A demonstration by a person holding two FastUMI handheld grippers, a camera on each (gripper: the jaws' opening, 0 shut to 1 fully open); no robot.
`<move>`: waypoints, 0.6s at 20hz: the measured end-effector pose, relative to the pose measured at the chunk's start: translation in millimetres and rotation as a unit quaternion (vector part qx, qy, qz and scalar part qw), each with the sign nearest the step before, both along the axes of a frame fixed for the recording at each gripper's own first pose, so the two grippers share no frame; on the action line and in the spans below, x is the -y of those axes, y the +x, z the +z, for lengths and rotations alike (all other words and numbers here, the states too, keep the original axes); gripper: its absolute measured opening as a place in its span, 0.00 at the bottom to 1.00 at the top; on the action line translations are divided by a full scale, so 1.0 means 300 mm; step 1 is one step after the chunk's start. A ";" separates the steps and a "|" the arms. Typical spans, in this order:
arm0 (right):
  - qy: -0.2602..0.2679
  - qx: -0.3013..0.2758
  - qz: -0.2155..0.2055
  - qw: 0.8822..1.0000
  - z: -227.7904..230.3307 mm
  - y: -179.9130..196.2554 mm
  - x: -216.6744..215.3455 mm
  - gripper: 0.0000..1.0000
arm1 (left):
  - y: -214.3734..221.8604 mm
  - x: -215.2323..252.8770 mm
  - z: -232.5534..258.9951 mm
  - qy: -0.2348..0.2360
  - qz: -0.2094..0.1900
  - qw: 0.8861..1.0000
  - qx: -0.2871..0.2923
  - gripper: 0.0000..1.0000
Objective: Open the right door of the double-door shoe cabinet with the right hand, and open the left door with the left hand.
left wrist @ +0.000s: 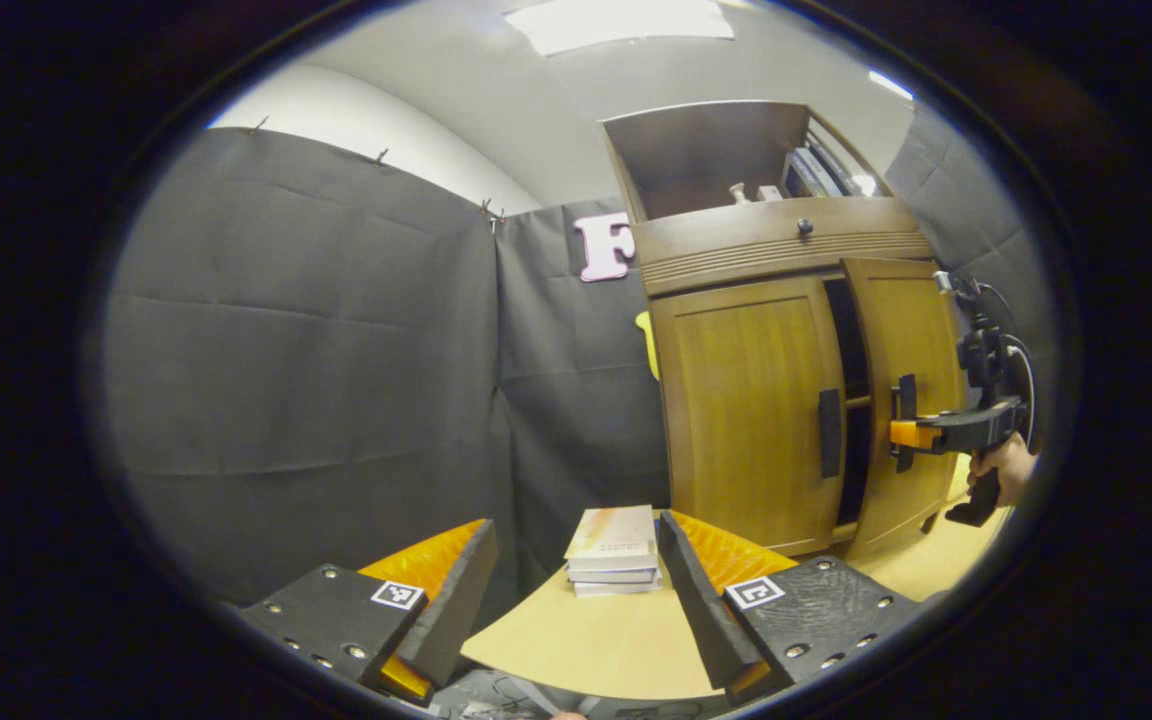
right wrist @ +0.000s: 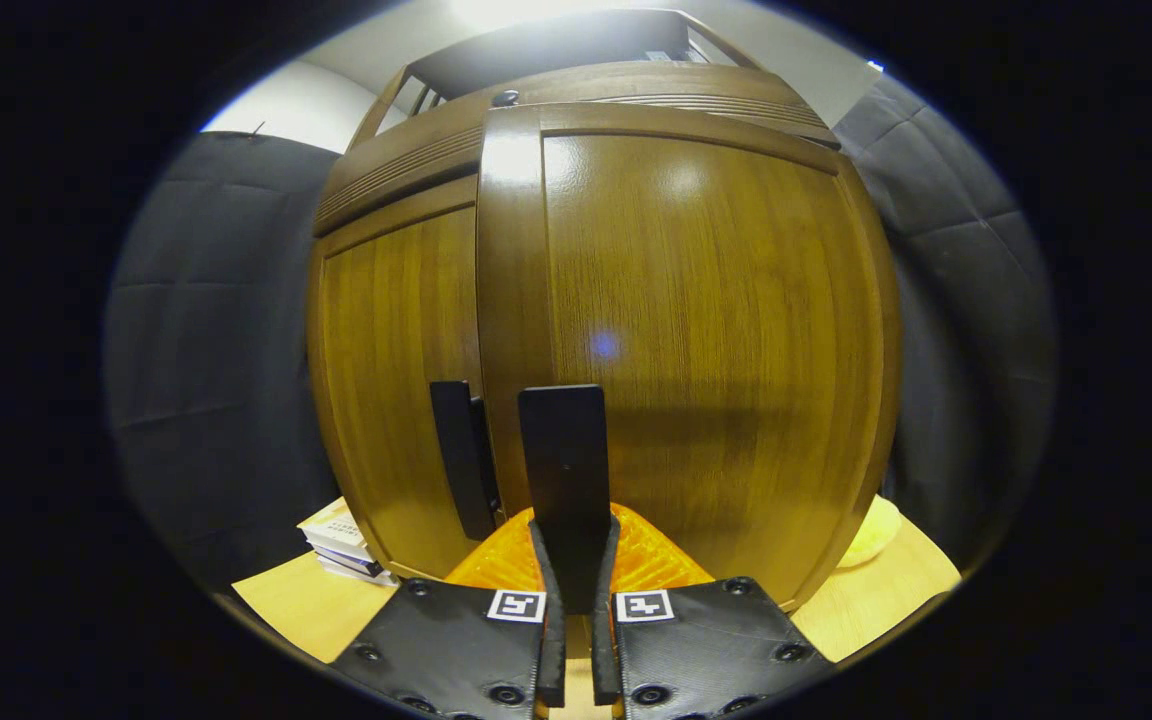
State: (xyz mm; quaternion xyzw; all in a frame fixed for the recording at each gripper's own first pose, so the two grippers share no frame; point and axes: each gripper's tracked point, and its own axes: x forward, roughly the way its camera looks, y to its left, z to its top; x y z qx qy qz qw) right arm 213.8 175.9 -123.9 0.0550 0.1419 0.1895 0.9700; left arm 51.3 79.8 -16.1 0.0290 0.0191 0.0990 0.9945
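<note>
Left gripper view first: my left gripper point(left wrist: 576, 600) sits at 6 o'clock with its fingers spread wide, nothing between them, hovering over the light wood table point(left wrist: 586, 650). A small stack of books point(left wrist: 614, 550) lies on that table just past the fingertips, near the cabinet's foot. The shoe cabinet point(left wrist: 786, 350) stands at roughly 2 o'clock from me, against the black cloth wall. Its left door point(left wrist: 751, 410) looks flush with the frame, with the left door handle point(left wrist: 829, 432) untouched on its inner edge. The right door point(left wrist: 904, 400) is swung partway out; I can see a dark gap and shelf edges between the two doors. At 3 o'clock the right gripper point(left wrist: 908, 434) is at the right door handle point(left wrist: 904, 420), with a hand point(left wrist: 1006, 468) holding its grip behind it. Above the doors there's a drawer with a knob point(left wrist: 805, 227), and an open shelf with some small items I can't make out

Right gripper view: my right gripper point(right wrist: 576, 590) at 6 o'clock is clamped down on the right door handle point(right wrist: 564, 470), both fingers pressing its sides. The right door point(right wrist: 696, 340) stands proud of the left door point(right wrist: 396, 370). The left door handle point(right wrist: 461, 455) is at about 8 o'clock from the one I'm gripping, just beside it. The books point(right wrist: 341, 545) peek out at 8 o'clock low on the table point(right wrist: 296, 605)
</note>
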 end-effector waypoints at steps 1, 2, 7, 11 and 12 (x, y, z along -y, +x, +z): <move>-0.001 0.000 -0.001 1.000 0.002 -0.010 0.007 0.15 | 0.002 0.002 0.003 0.000 -0.003 1.000 0.001 0.93; -0.002 -0.001 -0.001 1.000 0.005 -0.027 0.017 0.15 | 0.003 0.003 0.003 0.000 -0.007 1.000 0.003 0.93; -0.003 -0.003 -0.003 1.000 0.017 -0.084 0.066 0.15 | 0.010 0.014 0.006 0.000 -0.024 1.000 0.009 0.93; -0.007 -0.006 -0.007 1.000 0.023 -0.123 0.103 0.15 | 0.014 0.023 0.008 -0.002 -0.037 0.999 0.014 0.93; -0.008 -0.006 -0.008 1.000 0.021 -0.132 0.113 0.15 | 0.015 0.025 0.007 -0.003 -0.040 0.999 0.015 0.93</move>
